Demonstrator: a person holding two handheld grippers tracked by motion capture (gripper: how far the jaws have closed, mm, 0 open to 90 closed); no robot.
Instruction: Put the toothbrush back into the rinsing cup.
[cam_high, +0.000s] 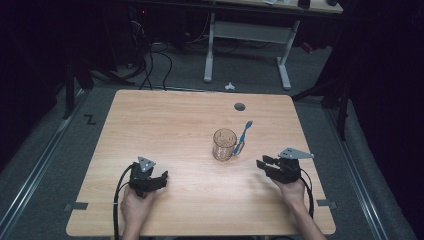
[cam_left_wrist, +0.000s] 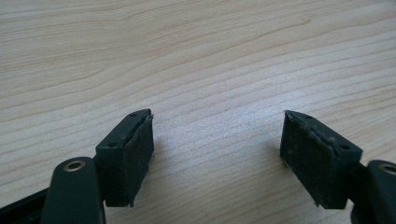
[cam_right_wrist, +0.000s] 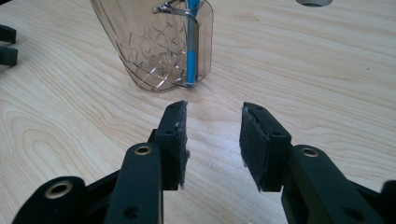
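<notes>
at the desk (cam_high: 165, 125), my right gripper (cam_right_wrist: 212, 123), jaws half apart and empty, faces the tinted cup (cam_high: 224, 144) holding a blue toothbrush (cam_high: 243, 134); my left gripper (cam_left_wrist: 217, 135) rests wide, empty. a careless nudge could tip the light cup

Upright brown-tinted cup (cam_high: 224, 144), blue toothbrush (cam_high: 243, 135) inside

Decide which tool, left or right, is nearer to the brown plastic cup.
Right. The right tool sits just beside the brown plastic cup, its open jaws aimed toward it. The left tool rests farther off, on the cup's other side, nearer the table's front edge.
</notes>
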